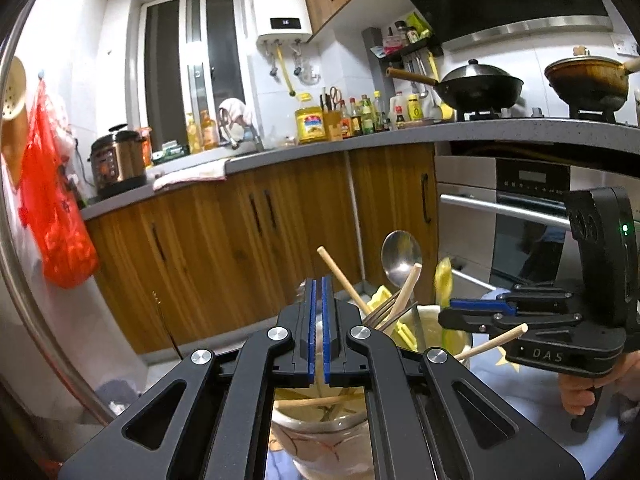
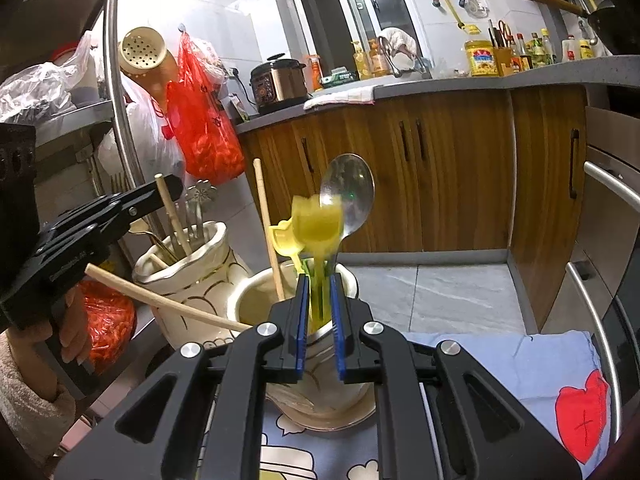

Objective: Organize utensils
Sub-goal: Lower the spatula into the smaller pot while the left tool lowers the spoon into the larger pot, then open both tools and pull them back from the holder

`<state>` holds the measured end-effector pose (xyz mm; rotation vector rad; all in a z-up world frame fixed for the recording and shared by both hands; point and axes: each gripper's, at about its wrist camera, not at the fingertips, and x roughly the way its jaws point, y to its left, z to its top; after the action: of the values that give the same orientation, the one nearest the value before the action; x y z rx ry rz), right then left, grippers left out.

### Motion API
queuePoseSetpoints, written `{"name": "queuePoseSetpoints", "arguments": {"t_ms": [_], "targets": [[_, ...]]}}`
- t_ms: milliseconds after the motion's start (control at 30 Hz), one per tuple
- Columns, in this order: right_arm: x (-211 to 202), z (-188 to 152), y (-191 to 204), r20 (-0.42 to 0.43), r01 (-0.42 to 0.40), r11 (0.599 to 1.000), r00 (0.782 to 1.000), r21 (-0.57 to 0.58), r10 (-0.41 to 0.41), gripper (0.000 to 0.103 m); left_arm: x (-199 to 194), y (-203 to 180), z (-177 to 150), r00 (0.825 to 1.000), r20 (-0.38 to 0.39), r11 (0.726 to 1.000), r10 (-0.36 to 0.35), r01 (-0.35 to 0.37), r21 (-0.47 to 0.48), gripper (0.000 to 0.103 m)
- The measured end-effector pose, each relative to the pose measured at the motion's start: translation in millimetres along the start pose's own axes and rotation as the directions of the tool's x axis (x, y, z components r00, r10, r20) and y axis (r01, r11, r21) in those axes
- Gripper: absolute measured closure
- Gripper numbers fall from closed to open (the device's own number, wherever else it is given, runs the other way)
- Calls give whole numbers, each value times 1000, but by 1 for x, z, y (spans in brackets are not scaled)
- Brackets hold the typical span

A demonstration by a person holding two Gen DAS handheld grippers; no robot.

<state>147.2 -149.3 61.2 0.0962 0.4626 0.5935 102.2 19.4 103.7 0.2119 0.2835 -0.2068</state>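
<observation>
Two cream ceramic holders stand side by side. My left gripper (image 1: pixel 319 286) is nearly shut on a thin wooden chopstick above the near holder (image 1: pixel 320 432), which holds chopsticks and forks (image 2: pixel 196 216). My right gripper (image 2: pixel 319 280) is partly open around the stem of a blurred green-yellow plastic spoon (image 2: pixel 318 224) over the second holder (image 2: pixel 256 300). That holder also has a metal spoon (image 2: pixel 352 196), a yellow spoon (image 2: pixel 282 240) and chopsticks (image 2: pixel 268 220). The right gripper (image 1: pixel 448 308) also shows in the left wrist view.
The holders stand on a blue patterned cloth (image 2: pixel 500 360). Wooden cabinets (image 1: pixel 240 224) and an oven (image 1: pixel 520 220) are ahead. A metal rack (image 2: pixel 116 80) with plastic bags (image 2: pixel 200 120) stands at the left. The counter (image 1: pixel 400 132) carries bottles and a wok.
</observation>
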Motion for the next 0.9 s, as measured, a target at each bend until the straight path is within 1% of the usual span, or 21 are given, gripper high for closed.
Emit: {"name": "queuePoseSetpoints", "arguments": {"t_ms": [33,67,100,133,167,200,233,267,300,333,400,500,567,633,767,900], "targets": [[0,2,1,-4,3,1000,1000,-2,-3,84,-1,1,0,1000,-8,1000,1,-1,-7,88],[-1,4,2,-8,-1,1000,1000,-4,1,77,-2,2,1,1000,-12,1000,-2,2,-18,85],[-3,5,4,-8,4,1000,1000,-4,-4,63,-4,3,1,1000,-16,1000,-6,5,-29,84],[-7,6,6,-2,15,1000,1000,-4,-15,61,-6,5,1,1000,-23,999,-7,6,-40,84],[-11,7,7,1,20,1000,1000,-5,-20,61,-9,6,1,1000,-30,999,-5,3,-50,83],[-15,8,9,0,23,1000,1000,-5,-23,61,-11,6,1,999,-36,998,-3,1,-57,80],[-20,8,10,0,27,1000,1000,-6,-27,59,-15,7,1,999,-44,998,2,-5,-69,69],[-26,8,12,0,31,1000,1000,-6,-31,57,-18,7,0,999,-51,997,5,-9,-79,62],[-33,8,14,1,34,999,999,-6,-34,50,-22,7,-1,999,-54,996,6,-11,-88,50],[-40,8,16,3,36,999,999,-3,-36,46,-28,6,-2,998,-60,995,12,-18,-98,47],[-55,5,19,7,41,999,999,8,-41,44,-38,2,-5,997,-75,994,12,-20,-106,46],[-74,-1,24,5,40,999,999,26,-40,35,-57,-3,-10,996,-82,992,18,-28,-119,39],[-84,-5,27,1,39,999,999,33,-39,32,-68,-7,-14,995,-92,992,22,-34,-124,38],[-97,-11,33,-3,41,998,999,41,-41,24,-80,-11,-17,994,-102,991,31,-44,-128,31],[-118,-22,42,-12,42,998,999,46,-41,18,-108,-20,-23,994,-105,989,32,-47,-143,24],[-139,-30,52,-18,47,998,999,49,-46,10,-132,-30,-26,994,-104,989,45,-59,-138,16]]}}
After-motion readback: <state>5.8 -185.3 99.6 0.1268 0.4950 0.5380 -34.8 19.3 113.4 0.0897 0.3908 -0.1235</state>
